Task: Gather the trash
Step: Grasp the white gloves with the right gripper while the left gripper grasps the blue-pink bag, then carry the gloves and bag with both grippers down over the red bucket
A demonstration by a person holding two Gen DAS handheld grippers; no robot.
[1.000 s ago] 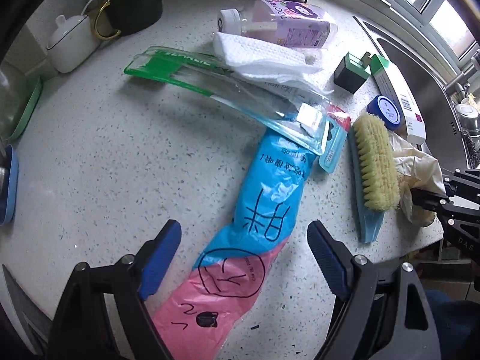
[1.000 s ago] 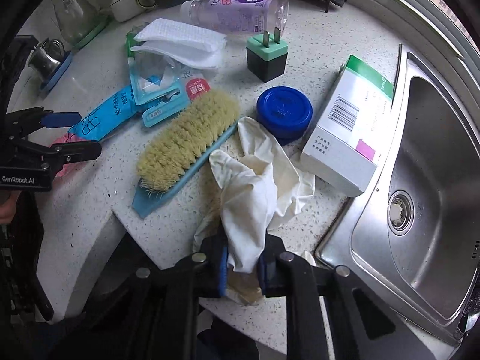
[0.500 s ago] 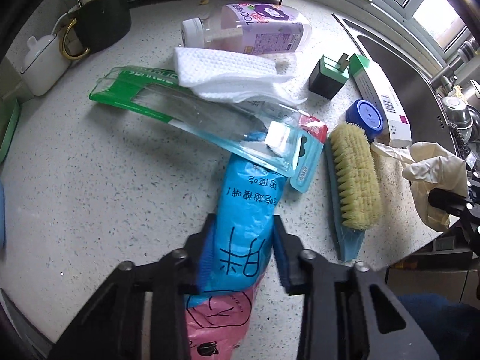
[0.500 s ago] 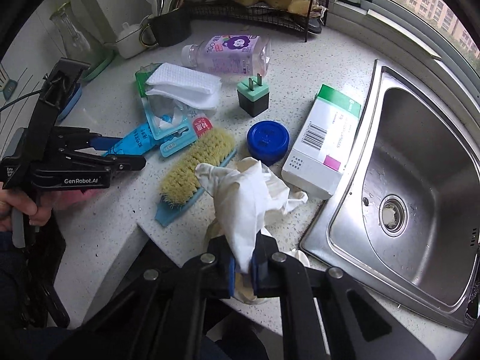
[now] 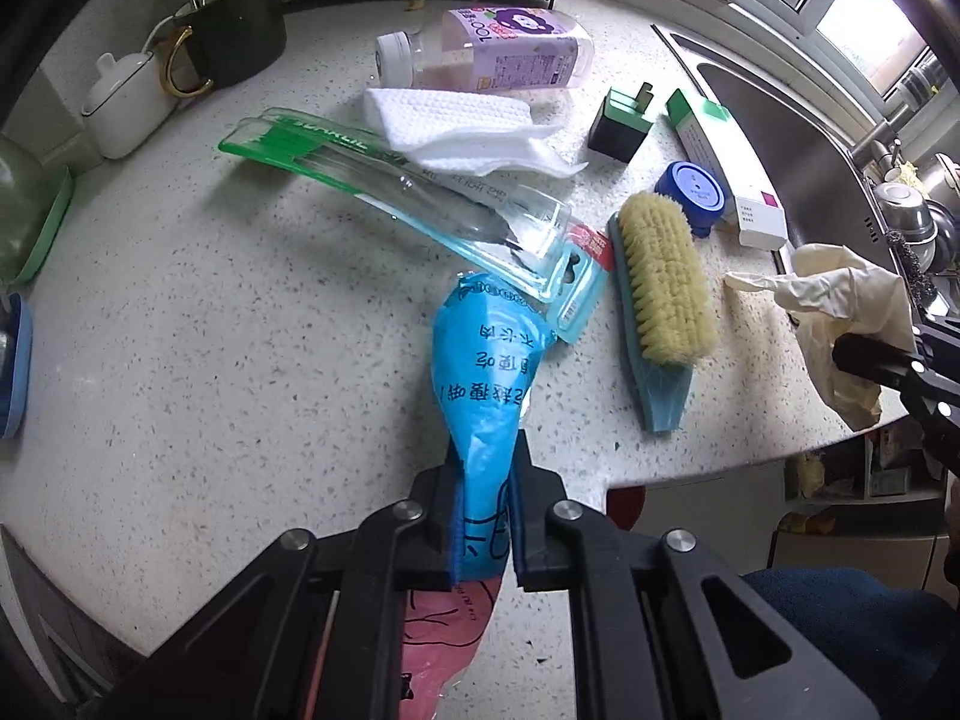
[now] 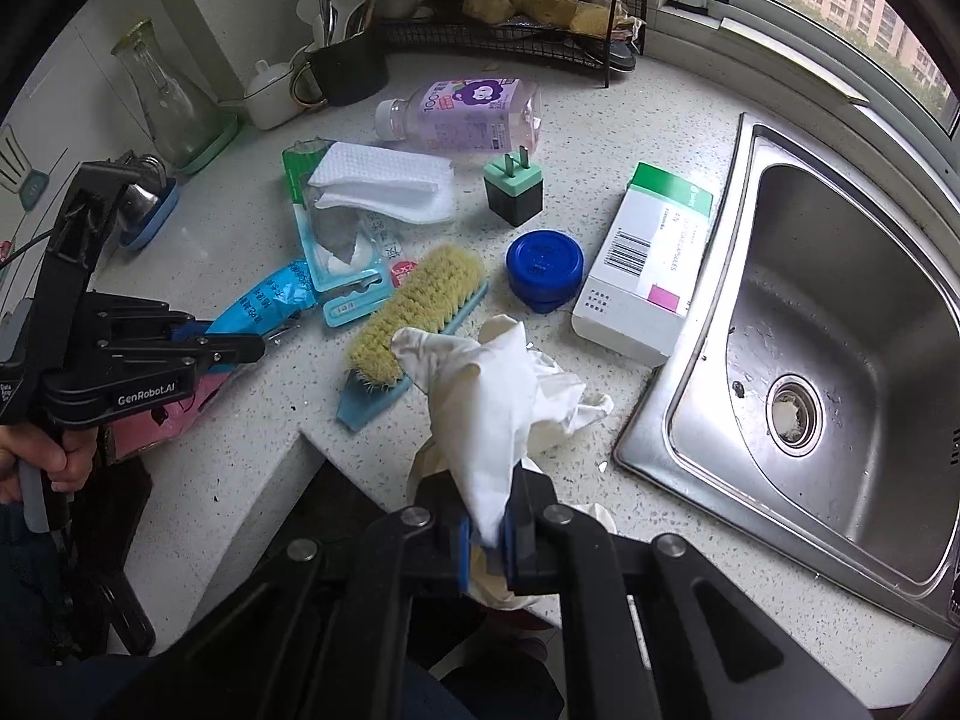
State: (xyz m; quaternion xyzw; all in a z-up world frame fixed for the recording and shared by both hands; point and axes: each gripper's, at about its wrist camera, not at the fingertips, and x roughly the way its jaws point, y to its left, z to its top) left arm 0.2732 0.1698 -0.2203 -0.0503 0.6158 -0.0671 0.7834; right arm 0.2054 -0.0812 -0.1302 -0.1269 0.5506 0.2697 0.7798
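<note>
Left wrist view: the left hand-held gripper [image 5: 485, 516] has just been closing and now pinches the blue-and-pink plastic bag [image 5: 489, 372] near its middle; the blue end lies on the speckled surface [image 5: 210, 312], its tip tucked under the clear toothbrush package [image 5: 420, 204]. In the right wrist view the right hand-held gripper [image 6: 485, 531] is pressed together on a crumpled cream rubber glove [image 6: 492, 396], held up above the surface edge beside the scrubbing brush [image 6: 420, 312].

To do this step well, I would draw the bag back toward the person along its length, so its tip slides out from under the toothbrush package without dragging it or the folded white cloth [image 5: 456, 126]. The film is slippery, so the pinch should stay firm, and the glove should be kept clear of the brush bristles.

Writing: the left tool's side reads "GenRobot.AI". The toothbrush package's green end carries lettering I cannot read with certainty. The bag bears black Chinese characters, seen upside down. The lying bottle [image 6: 462, 114] shows "100" on a purple label. The white box [image 6: 648, 264] has a barcode.
</note>
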